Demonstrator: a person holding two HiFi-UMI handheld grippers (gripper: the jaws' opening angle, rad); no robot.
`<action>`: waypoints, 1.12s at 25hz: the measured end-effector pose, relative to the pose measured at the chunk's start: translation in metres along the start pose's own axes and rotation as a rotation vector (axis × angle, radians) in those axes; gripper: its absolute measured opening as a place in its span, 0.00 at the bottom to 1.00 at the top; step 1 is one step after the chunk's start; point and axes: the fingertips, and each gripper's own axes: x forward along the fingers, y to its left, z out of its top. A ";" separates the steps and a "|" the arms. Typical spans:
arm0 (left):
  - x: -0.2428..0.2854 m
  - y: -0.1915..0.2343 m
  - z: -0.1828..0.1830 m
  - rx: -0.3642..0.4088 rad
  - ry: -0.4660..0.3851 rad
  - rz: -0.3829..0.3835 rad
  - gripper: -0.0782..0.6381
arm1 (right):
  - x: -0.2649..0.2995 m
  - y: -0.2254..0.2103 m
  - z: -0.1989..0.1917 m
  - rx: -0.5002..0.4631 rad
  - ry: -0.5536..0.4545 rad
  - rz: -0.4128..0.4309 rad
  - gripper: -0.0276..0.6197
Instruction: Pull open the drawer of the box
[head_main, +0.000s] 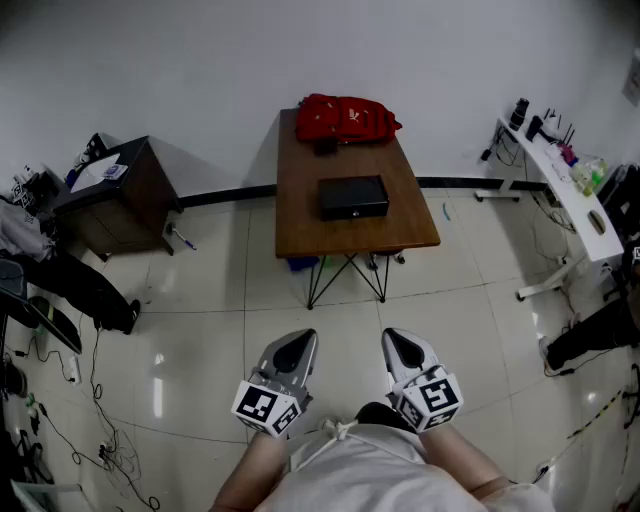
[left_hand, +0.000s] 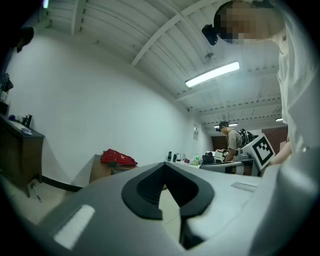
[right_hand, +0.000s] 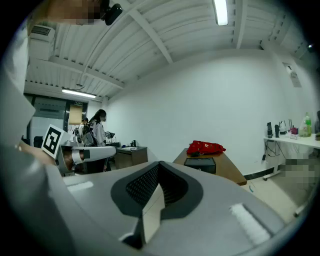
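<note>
The black box (head_main: 352, 197) lies on a brown wooden table (head_main: 300, 220) near the far wall, and its drawer front looks closed. The right gripper view shows the box (right_hand: 200, 164) small and far off. Behind it rests a red bag (head_main: 345, 118). My left gripper (head_main: 290, 352) and right gripper (head_main: 402, 348) hang low in front of my body, over the tiled floor and well short of the table. Both are shut with nothing between the jaws. The left gripper (left_hand: 167, 167) faces the red bag (left_hand: 118, 158); the box is hidden in that view. The right gripper (right_hand: 159, 167) points toward the table (right_hand: 227, 172).
A dark cabinet (head_main: 110, 195) stands at the left wall, with cables and clutter on the floor near it. A white desk (head_main: 560, 185) with bottles runs along the right. Other persons (left_hand: 231, 142) (right_hand: 97, 131) stand at desks farther off. Open tiled floor lies between me and the table.
</note>
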 end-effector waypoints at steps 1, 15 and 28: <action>0.000 0.004 0.001 0.003 0.002 0.000 0.12 | 0.004 0.002 0.001 -0.003 0.001 0.001 0.05; 0.069 0.098 -0.013 0.041 0.038 0.059 0.12 | 0.122 -0.069 -0.017 -0.026 0.080 -0.025 0.05; 0.247 0.207 -0.033 -0.012 0.115 0.070 0.12 | 0.294 -0.192 -0.013 -0.110 0.196 0.012 0.05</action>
